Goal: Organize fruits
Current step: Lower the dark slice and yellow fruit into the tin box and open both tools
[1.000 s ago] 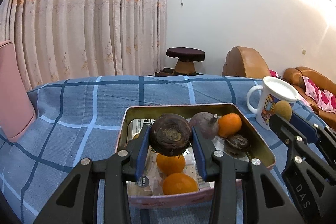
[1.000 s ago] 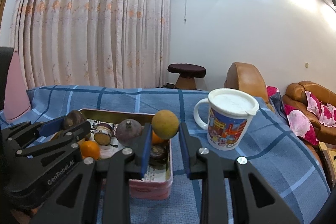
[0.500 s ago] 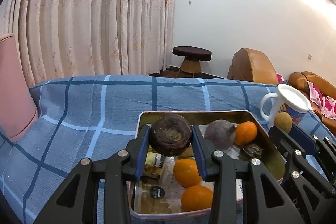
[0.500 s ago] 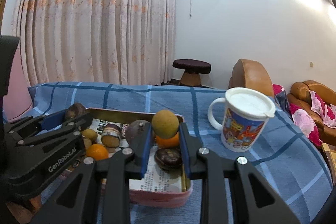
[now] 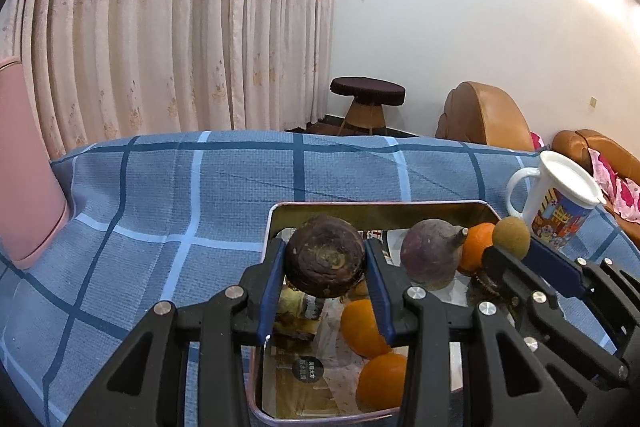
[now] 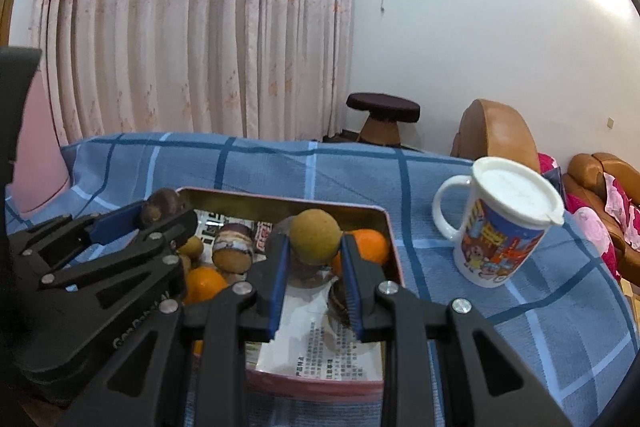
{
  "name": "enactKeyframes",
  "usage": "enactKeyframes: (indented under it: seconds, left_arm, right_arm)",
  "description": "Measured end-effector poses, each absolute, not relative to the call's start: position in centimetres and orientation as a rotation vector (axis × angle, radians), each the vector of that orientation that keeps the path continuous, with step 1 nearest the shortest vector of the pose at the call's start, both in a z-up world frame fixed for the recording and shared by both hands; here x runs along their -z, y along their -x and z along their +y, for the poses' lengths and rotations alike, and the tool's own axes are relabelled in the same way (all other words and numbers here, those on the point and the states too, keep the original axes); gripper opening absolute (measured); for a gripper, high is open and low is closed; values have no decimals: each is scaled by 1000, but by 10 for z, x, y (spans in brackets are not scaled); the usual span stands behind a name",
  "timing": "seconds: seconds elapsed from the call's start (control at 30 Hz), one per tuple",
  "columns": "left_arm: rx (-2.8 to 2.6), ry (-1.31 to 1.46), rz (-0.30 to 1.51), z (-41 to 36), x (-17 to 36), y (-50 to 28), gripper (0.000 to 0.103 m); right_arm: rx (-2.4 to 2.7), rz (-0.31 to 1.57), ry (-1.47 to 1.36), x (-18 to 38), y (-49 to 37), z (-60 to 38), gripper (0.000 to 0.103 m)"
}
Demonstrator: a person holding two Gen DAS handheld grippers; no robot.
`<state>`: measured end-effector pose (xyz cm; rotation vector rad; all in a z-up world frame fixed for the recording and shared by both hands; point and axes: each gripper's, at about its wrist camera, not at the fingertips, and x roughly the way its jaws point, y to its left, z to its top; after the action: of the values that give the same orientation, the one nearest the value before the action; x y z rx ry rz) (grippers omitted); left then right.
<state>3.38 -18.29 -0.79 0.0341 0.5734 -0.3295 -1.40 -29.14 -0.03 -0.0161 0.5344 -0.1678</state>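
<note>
Holding two fruits at once, I have my left gripper (image 5: pixel 325 263) pinching a dark brown, rough-skinned round fruit (image 5: pixel 326 261) between its blue pads (image 5: pixel 271 291), in the lower middle of the left wrist view. It hangs above the near left part of the metal tin (image 5: pixel 380 209), which sits on the blue checked cloth (image 5: pixel 180 195). Inside the tin, right of my held fruit, a purple fruit with a short stem (image 5: pixel 430 259) stands in front of an orange (image 5: pixel 474 247); two more oranges (image 5: pixel 362 327) lie lower in the frame, one below the other, on printed paper (image 5: pixel 320 383).

My right gripper (image 6: pixel 314 259) is clamped on a small yellow-brown round fruit (image 6: pixel 315 242), centre of the right wrist view, above the right half of the tin (image 6: pixel 280 201). Behind its right pad an orange (image 6: pixel 370 245) shows, and under it a dark fruit I cannot name. To the left in that view are a cut-faced brown fruit (image 6: pixel 232 249), another orange (image 6: pixel 204 283), and my other gripper (image 6: pixel 160 217) with its dark fruit (image 6: pixel 160 209), entering from the left edge.

A white lidded mug with cartoon print (image 6: pixel 504 223) stands on the cloth (image 6: pixel 520 307) right of the tin, well clear of it. Curtains (image 6: pixel 180 27), a round stool (image 6: pixel 382 115) and brown armchairs (image 6: pixel 496 135) fill the upper frame.
</note>
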Motion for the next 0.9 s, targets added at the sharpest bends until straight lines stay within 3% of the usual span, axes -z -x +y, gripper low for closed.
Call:
enactKeyframes:
  seconds: [0.9]
  left_arm:
    - [322,-36,671,-189,18,-50,41]
  right_arm:
    - [93,704,-47,19,-13,-303,30]
